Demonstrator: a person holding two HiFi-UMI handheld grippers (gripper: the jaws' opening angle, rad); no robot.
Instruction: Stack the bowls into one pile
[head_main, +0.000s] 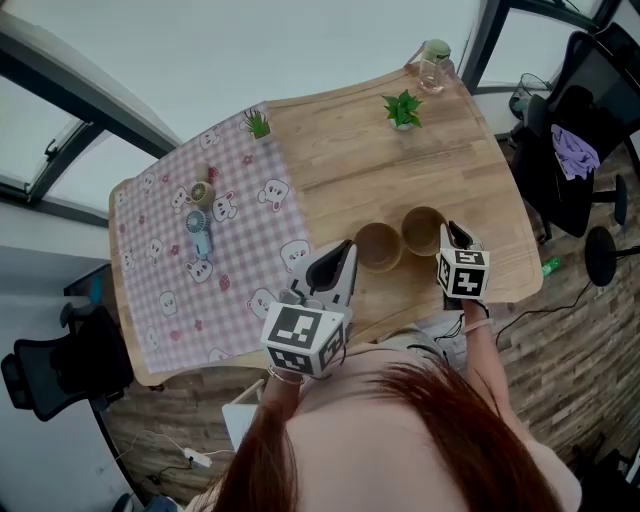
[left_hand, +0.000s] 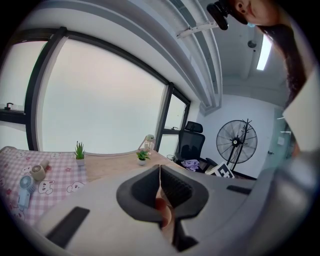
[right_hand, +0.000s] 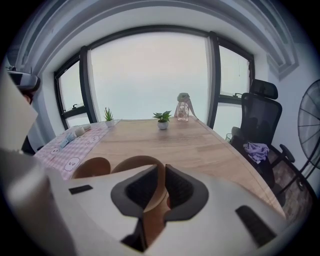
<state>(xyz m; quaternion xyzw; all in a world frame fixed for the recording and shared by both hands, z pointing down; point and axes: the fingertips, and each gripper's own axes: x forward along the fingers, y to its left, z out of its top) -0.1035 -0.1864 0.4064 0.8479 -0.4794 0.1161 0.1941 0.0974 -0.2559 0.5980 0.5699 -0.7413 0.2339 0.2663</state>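
Since the two bowls stand just beside each other on the light wooden table (head_main: 400, 170), near its front edge, nothing is stacked yet. The step in hand looks to be taking hold of the right-hand round brown bowl (head_main: 422, 230) so it can go into the left-hand round brown bowl (head_main: 378, 246).

The right gripper (right_hand: 161, 187) has its jaws a little apart, astride the near rim of the right-hand bowl. The wall runs up between the pads, which seem not to clamp it. To do this well, I would seat the pads further down the wall and close firmly. Then lift straight up until the base clears the neighbour's rim, centre it over the other bowl, and lower it level before letting go.

The left gripper (left_hand: 159, 185) has its jaws pressed together on nothing. In the head view it hangs just beside the left-hand bowl, where it could steady that bowl.

The person's head hides the table's near edge in the head view. In the right gripper view the gripper's own body covers the lower part of the bowl, so how deep the pads reach is unclear. The left gripper view shows only a brownish sliver under the jaws, and I cannot say what it is.
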